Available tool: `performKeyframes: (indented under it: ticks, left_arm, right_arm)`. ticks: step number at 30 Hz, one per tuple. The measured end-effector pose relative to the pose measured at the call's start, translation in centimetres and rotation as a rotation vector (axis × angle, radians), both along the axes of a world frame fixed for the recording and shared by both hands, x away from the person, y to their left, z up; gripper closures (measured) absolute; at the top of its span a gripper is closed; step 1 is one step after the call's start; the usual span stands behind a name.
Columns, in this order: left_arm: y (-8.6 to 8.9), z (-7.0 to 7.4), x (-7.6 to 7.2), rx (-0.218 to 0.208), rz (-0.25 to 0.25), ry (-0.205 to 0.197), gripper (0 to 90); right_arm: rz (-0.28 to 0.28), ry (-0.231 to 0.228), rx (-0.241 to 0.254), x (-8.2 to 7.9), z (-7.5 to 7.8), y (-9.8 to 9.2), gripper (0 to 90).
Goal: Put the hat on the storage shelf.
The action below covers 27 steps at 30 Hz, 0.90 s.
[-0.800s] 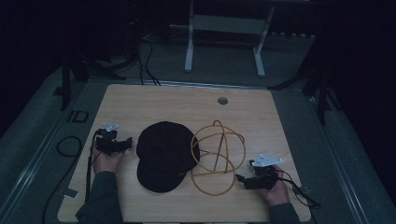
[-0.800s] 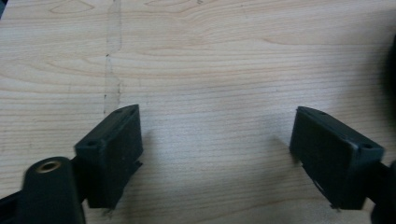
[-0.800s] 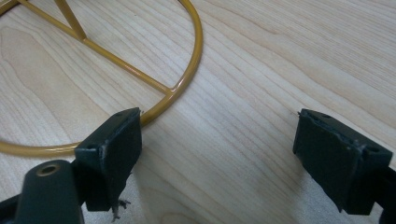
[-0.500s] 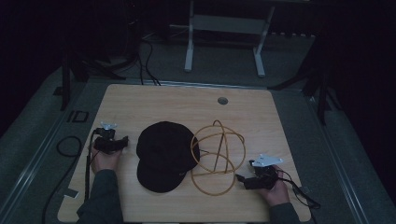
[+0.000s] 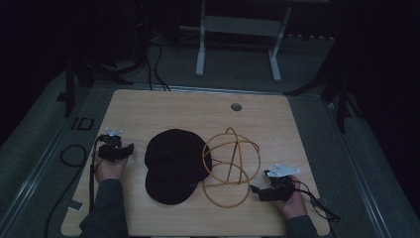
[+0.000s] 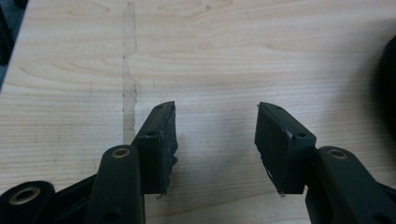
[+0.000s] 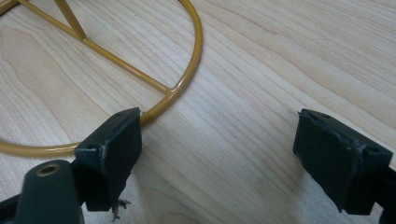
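Black cap (image 5: 176,166) mid-table beside wire frame (image 5: 231,167), toward near edge. Right gripper (image 5: 261,192) closest to frame's base ring, jaws wide, empty. Left gripper (image 5: 124,151) left of cap, jaws parted, empty.

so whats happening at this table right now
A person sits at a wooden table with a gripper in each hand. In the middle lie a black cap and a yellow wire stand, side by side. The left gripper is open over bare wood just left of the cap. The right gripper is open too, one jaw right by the stand's bottom ring. Neither holds anything yet.
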<state>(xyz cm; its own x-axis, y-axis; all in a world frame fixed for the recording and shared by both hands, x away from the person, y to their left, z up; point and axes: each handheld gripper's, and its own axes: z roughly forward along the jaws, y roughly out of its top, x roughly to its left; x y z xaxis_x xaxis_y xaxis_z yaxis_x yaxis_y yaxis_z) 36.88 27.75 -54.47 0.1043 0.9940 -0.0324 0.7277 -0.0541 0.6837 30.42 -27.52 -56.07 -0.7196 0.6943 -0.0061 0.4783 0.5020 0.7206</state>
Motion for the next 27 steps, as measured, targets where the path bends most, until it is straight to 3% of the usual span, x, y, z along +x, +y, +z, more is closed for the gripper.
performKeyframes:
  ticks: [9,14,24,27]
  left_arm:
    - [-0.8,2.3,-0.2,0.002,-0.038,-0.027,47.1]
    - [-1.5,3.8,-0.2,0.007,-0.077,-0.016,46.6]
    - [-2.2,5.0,-0.5,-0.019,-0.115,-0.012,45.3]
    - [-2.6,5.3,-0.5,-0.015,-0.115,0.004,46.3]
  right_arm:
    - [-0.001,0.001,0.0,0.0,0.0,0.0,15.1]
    - [-0.001,0.001,0.0,0.0,0.0,0.0,15.1]
    - [-0.001,0.001,0.0,0.0,0.0,0.0,15.1]
    - [-0.001,0.001,0.0,0.0,0.0,0.0,15.1]
